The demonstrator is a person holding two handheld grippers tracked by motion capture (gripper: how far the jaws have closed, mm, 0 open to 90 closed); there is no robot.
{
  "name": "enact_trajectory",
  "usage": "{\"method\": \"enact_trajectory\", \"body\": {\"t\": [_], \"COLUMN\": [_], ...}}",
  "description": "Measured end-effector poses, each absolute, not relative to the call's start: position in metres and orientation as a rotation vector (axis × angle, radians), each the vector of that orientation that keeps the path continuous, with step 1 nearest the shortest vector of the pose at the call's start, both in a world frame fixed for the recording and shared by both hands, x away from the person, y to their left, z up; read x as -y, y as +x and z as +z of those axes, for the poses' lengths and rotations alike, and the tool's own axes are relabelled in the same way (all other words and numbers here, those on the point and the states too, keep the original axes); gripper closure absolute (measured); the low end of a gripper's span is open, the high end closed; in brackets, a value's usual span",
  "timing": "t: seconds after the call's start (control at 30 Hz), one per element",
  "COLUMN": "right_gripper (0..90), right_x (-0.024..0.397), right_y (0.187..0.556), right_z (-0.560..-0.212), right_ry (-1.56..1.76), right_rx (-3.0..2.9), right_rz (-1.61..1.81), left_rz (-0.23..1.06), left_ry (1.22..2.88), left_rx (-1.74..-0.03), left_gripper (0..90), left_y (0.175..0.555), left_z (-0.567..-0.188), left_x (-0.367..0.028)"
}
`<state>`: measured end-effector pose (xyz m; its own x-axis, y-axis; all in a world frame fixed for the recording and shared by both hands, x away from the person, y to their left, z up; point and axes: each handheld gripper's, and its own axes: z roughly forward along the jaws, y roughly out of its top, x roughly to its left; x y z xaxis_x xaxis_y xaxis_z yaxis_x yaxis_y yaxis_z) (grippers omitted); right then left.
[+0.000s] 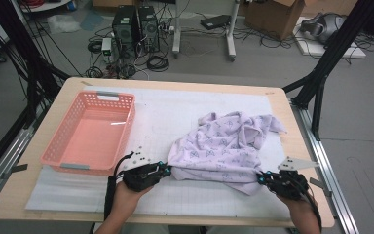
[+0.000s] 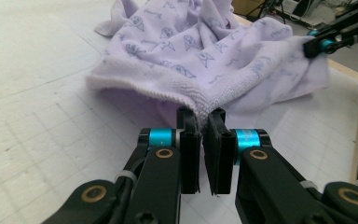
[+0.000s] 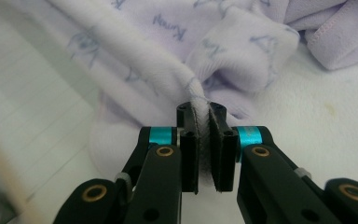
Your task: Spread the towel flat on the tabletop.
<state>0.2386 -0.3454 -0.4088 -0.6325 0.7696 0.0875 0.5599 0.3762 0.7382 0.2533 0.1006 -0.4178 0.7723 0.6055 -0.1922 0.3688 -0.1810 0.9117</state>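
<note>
Left of the left gripper [image 1: 167,169] sat the pink basket [image 1: 90,131], its near wall partly hidden behind that gripper's hand. The left gripper was clenched on the near-left corner of the lilac towel [image 1: 224,146] — the pinched edge vanished between its jaws. The towel lay rumpled between both grippers on the white mat [image 1: 160,117], its underside unseen. The right gripper [image 1: 261,178] gripped its near-right corner.

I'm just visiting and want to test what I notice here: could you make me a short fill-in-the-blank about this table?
1. Each gripper is shut on an edge of the lilac ____.
2. The basket left of the towel is coloured ____.
3. Inside, the basket is ____.
4. The left gripper and right gripper pinch the towel's ____ edge.

Missing words: towel; pink; empty; near
</note>
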Motion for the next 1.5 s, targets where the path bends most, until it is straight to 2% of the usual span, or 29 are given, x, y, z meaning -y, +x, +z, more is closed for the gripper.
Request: {"method": "enact_trajectory", "body": {"t": [0.1, 0.23, 0.27, 0.33, 0.43, 0.6, 0.77, 0.87, 0.97, 1.2, 1.4, 1.47, 1.5], "right_gripper": [84.2, 82.8, 79.1, 63.0, 55.7, 52.6, 49.1, 52.4, 84.1, 86.0, 86.1, 86.1, 86.0], "right_x": [0.357, 0.365, 0.364, 0.363, 0.36, 0.346, 0.318, 0.299, 0.29, 0.286, 0.295, 0.295, 0.295], "right_y": [0.218, 0.2, 0.198, 0.2, 0.211, 0.246, 0.28, 0.294, 0.31, 0.353, 0.383, 0.388, 0.39], "right_z": [-0.397, -0.381, -0.378, -0.376, -0.374, -0.384, -0.422, -0.436, -0.435, -0.431, -0.427, -0.422, -0.419], "right_ry": [1.173, 1.188, 1.191, 1.218, 1.236, 1.258, 1.235, 1.137, 1.028, 1.048, 1.199, 1.233, 1.251], "right_rx": [-2.397, -2.482, -2.48, -2.419, -2.304, -2.246, -2.376, -2.45, -2.489, -2.281, -2.088, -2.002, -1.968], "right_rz": [1.167, 1.158, 1.138, 1.158, 1.242, 1.216, 1.014, 0.91, 0.908, 0.88, 0.878, 0.852, 0.845], "left_rz": [0.297, 0.255, 0.237, 0.219, 0.202, 0.19, 0.191, 0.197, 0.211, 0.378, 0.438, 0.436, 0.425], "left_ry": [1.813, 1.811, 1.822, 1.829, 1.837, 1.875, 1.882, 1.877, 1.859, 1.817, 1.822, 1.802, 1.792], "left_rx": [-0.679, -0.648, -0.652, -0.683, -0.733, -0.778, -0.853, -0.888, -0.935, -1.09, -1.123, -1.112, -1.107], "left_gripper": [84.6, 84.4, 84.2, 83.2, 82.7, 83.2, 83.3, 83.4, 83.5, 84.5, 84.0, 80.9, 76.3], "left_y": [0.239, 0.233, 0.236, 0.243, 0.257, 0.278, 0.295, 0.303, 0.313, 0.343, 0.358, 0.358, 0.356], "left_z": [-0.407, -0.403, -0.404, -0.407, -0.411, -0.416, -0.422, -0.423, -0.424, -0.435, -0.441, -0.441, -0.44], "left_x": [-0.1, -0.094, -0.092, -0.089, -0.085, -0.079, -0.081, -0.085, -0.087, -0.093, -0.085, -0.079, -0.078]}}
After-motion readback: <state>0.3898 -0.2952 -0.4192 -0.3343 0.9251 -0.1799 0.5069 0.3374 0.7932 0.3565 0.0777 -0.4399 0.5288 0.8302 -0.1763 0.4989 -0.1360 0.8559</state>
